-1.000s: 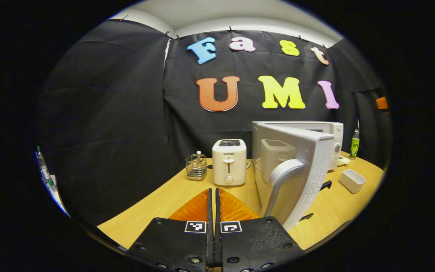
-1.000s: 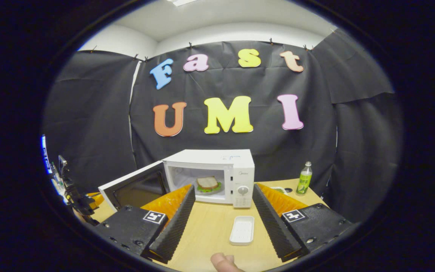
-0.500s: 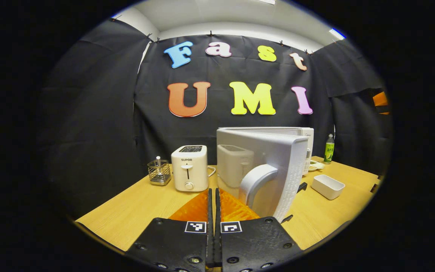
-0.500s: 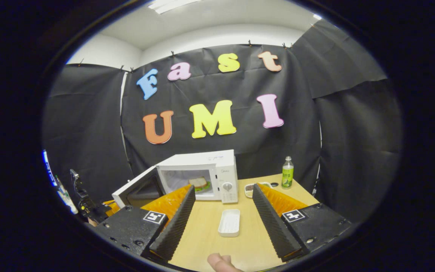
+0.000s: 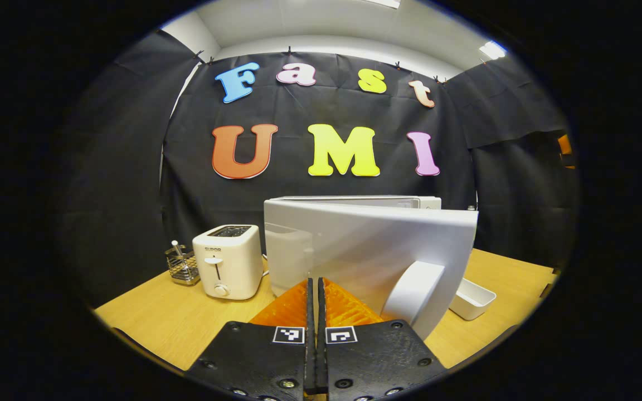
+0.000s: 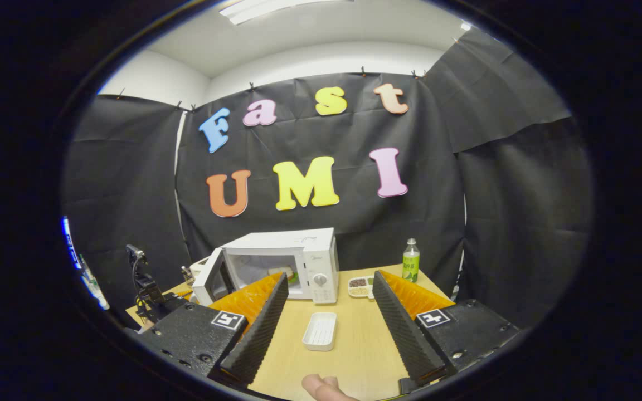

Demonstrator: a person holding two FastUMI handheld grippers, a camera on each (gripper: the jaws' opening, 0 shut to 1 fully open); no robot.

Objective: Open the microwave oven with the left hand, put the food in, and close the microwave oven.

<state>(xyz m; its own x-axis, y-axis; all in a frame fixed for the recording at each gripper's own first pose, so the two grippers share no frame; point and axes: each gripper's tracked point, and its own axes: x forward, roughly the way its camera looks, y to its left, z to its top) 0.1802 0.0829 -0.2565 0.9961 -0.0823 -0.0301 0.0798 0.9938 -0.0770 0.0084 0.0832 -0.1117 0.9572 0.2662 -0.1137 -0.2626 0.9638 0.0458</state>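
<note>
The left gripper has its two fingers pressed flat together, with no gap between them and nothing held, pointing level and straight ahead in the left gripper view. The right gripper has its fingers spread wide apart, gripping nothing, angled slightly downward. A fingertip of the person's hand shows at the bottom edge of the right gripper view.

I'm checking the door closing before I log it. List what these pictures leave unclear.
- Food in the microwave: right gripper view, small, partly behind the door and that gripper's finger.
- Contact of the left gripper with the door: left gripper view, fingertips end against the panel, touch unclear.
- Oven cavity: left gripper view, hidden by the door.
- Divided dish: right gripper view, contents too small.
</note>
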